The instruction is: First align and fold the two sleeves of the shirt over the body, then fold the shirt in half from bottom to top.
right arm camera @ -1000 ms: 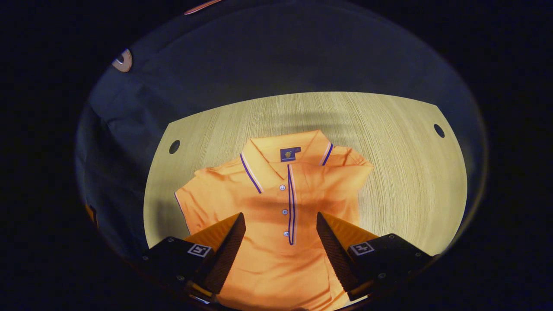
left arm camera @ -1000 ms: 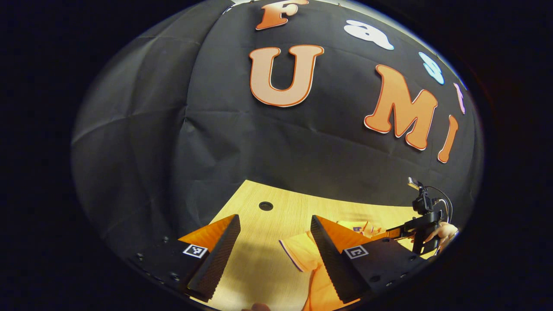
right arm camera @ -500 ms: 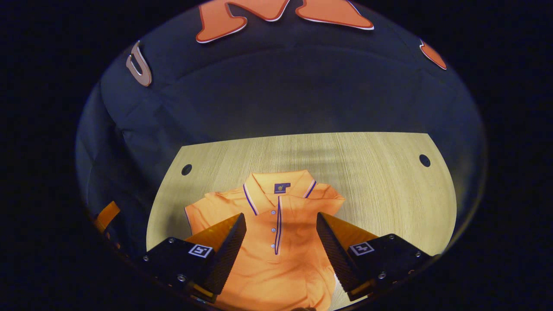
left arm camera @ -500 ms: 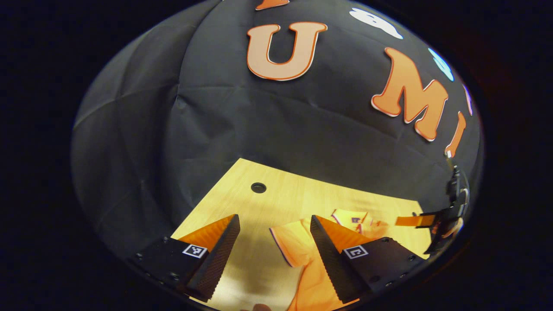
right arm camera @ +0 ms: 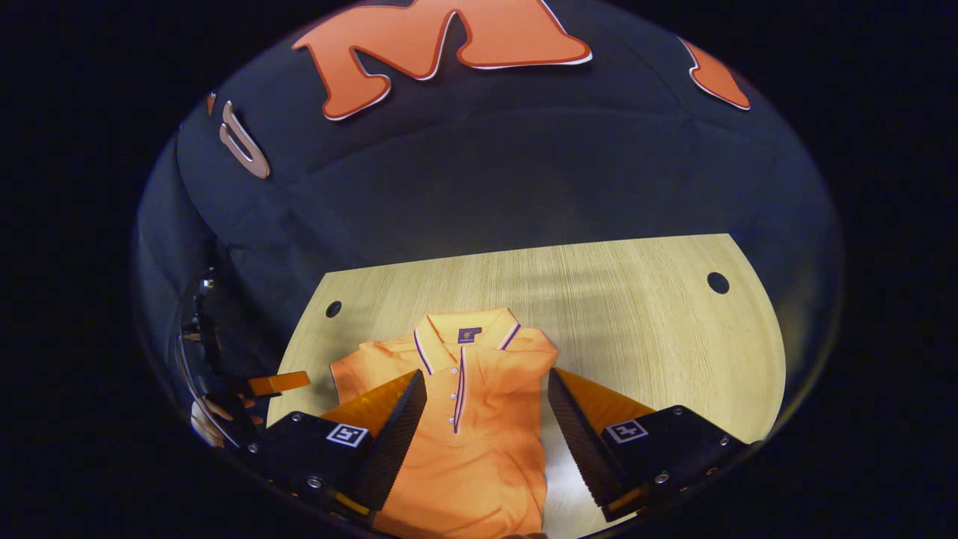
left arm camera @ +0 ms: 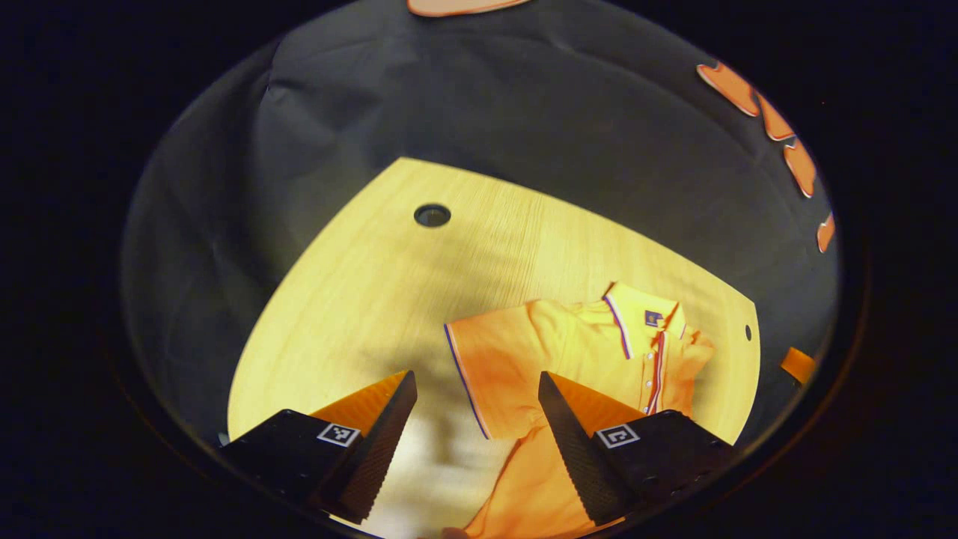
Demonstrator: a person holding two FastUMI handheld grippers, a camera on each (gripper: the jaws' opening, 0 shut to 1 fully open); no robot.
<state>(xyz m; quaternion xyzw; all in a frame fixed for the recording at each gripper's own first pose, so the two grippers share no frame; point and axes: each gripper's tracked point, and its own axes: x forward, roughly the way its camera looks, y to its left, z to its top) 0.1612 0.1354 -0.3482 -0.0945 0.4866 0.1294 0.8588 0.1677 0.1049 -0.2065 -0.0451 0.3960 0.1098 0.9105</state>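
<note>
Both hand-held grippers, left (left arm camera: 475, 442) and right (right arm camera: 486, 442), stand apart and empty, the left now swung towards the orange polo shirt (right arm camera: 464, 434) lying on the pale wooden table (right arm camera: 636, 314), its spread sleeve (left arm camera: 498, 367) apparently next to fold.

shirt (right arm camera: 479, 419): my right gripper view cuts off its hem at the bottom edge, my fingers cover parts of the body | shirt's chest label: too small to read | table (left arm camera: 419, 464) between my left fingers: smeared by blur | my left gripper (right arm camera: 277, 383): cut at the view's rim, opening unclear there
</note>
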